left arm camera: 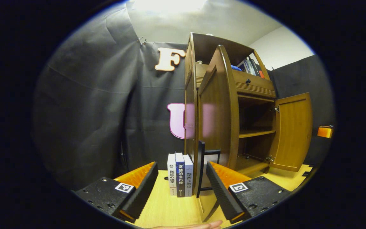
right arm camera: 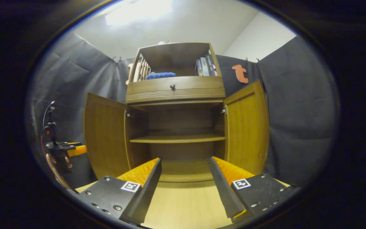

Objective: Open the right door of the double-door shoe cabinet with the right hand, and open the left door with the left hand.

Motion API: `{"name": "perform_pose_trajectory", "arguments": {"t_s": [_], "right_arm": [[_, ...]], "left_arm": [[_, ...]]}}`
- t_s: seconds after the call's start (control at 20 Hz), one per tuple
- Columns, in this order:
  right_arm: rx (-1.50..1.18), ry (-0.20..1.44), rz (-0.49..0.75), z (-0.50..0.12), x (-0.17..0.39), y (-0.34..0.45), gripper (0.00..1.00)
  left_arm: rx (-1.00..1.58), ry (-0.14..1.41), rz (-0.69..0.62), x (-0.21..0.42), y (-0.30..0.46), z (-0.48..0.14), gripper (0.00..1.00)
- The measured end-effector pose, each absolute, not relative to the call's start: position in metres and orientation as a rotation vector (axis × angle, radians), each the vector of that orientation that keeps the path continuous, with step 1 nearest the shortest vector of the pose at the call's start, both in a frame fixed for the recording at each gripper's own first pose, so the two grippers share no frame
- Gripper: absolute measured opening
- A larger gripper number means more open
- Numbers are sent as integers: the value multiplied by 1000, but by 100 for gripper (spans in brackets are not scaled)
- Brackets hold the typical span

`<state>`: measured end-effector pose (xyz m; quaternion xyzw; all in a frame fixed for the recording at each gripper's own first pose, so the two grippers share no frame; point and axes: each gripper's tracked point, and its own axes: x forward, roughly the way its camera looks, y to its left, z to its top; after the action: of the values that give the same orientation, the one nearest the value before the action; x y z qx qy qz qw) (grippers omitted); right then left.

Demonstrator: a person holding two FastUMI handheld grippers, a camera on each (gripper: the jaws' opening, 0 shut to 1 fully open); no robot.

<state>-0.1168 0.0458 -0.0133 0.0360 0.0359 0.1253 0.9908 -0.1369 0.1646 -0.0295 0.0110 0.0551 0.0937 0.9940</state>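
Both doors of the shoe cabinet (right arm camera: 175, 127) stand wide open on the table (right arm camera: 183, 203); the task looks finished.

Left door (right arm camera: 105, 136) and right door (right arm camera: 248, 127) swing clear of the bare shelf (right arm camera: 176, 138). Right claw (right arm camera: 185, 178) sits open, centred before the opening; left claw (left arm camera: 181, 181) is open, empty, its door edge (left arm camera: 226, 108) just ahead, books (left arm camera: 179, 178) beside. Next, I judge, only backing straight away.

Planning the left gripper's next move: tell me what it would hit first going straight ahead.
Probably the books standing on the table beside the left door, straight beyond the left gripper and its open jaws. Depth is unclear; the door's edge sits just right of that line.
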Motion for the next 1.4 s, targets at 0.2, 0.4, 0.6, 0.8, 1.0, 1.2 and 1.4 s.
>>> {"name": "perform_pose_trajectory", "arguments": {"t_s": [0.2,0.4,0.6,0.8,1.0,1.2,1.4], "right_arm": [[65,30,250,2,-125,39,90],[96,2,271,21,-133,38,90],[111,-28,287,33,-142,35,83],[122,-95,316,50,-148,34,83],[93,-124,261,52,-137,14,90],[110,-110,235,41,-114,2,90],[116,-110,225,32,-84,-4,90]], "left_arm": [[22,53,214,-149,142,0,93],[19,27,197,-154,106,19,94],[5,17,172,-148,71,29,93],[12,-9,108,-129,22,38,93],[5,8,58,-110,-17,21,93],[4,16,61,-80,-38,10,94],[10,47,65,-49,-49,-13,94]]}}
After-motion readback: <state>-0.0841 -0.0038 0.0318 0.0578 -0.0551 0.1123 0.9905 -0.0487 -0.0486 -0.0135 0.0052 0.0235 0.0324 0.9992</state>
